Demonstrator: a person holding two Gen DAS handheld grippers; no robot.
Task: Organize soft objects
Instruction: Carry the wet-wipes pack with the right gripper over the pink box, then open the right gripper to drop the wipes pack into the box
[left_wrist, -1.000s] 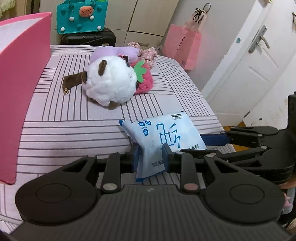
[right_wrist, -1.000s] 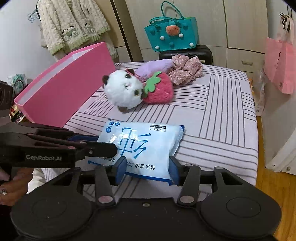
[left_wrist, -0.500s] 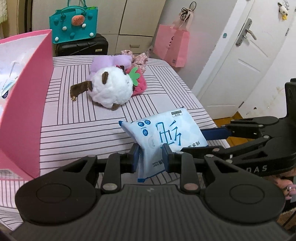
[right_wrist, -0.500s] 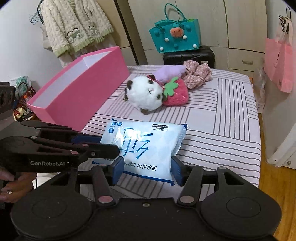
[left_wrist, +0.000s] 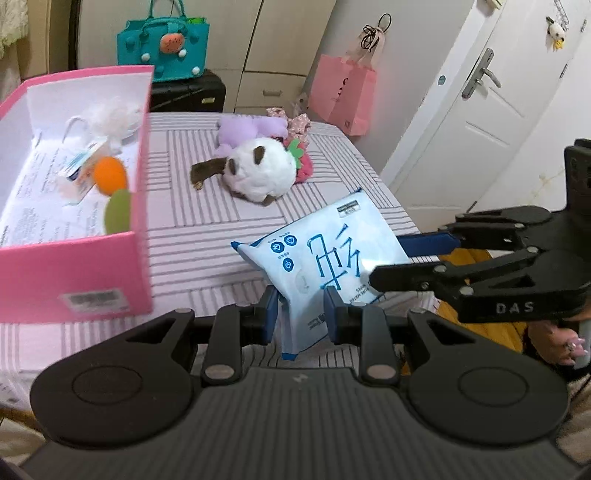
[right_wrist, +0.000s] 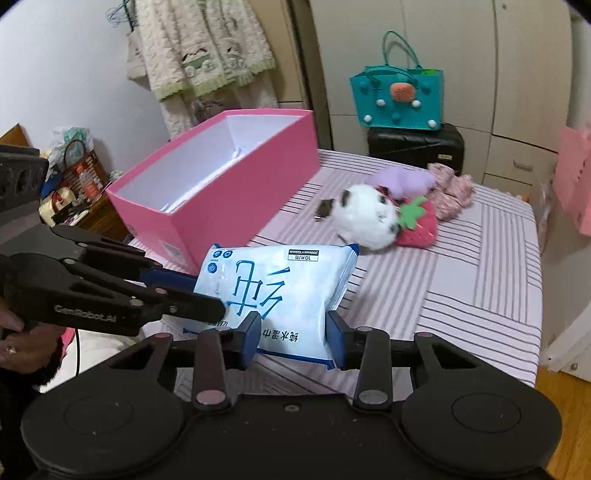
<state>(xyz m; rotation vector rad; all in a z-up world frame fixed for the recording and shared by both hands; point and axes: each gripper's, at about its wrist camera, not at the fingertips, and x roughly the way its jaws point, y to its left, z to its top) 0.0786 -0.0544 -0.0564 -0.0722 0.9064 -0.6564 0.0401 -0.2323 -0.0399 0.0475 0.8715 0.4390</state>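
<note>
Holding the wipes pack (left_wrist: 325, 258) by its near corner, your left hand-held gripper (left_wrist: 301, 317) is clamped tight on the wrapper, pads pressing from both sides. Your right hand-held gripper (right_wrist: 293, 334) straddles the pack's other short edge and its jaws are closing on it, the pads at the wrapper on either side. Between them the pack hangs in the air above the striped bed (right_wrist: 480, 280), tilted, just beside the near corner of the pink box (left_wrist: 74, 280).

A second ago the pack sat low over the bedspread and the left view showed only the box's outer wall. Now you have lifted it, and the box's white inside is open to that camera. That puts you mid-carry: the pack looks ready to go over the rim and in.

Left on the bed, well apart from the pack, lie the white plush (left_wrist: 258, 177), the strawberry toy (right_wrist: 417, 221), a purple plush (right_wrist: 402, 181) and a floral cloth bundle (right_wrist: 454, 190).

Inside the box you can make out an orange shape (left_wrist: 110, 175) and a green one (left_wrist: 119, 212), but the rest is blurred. The right view shows only its bare far end, and motion smears the plush there.
</note>
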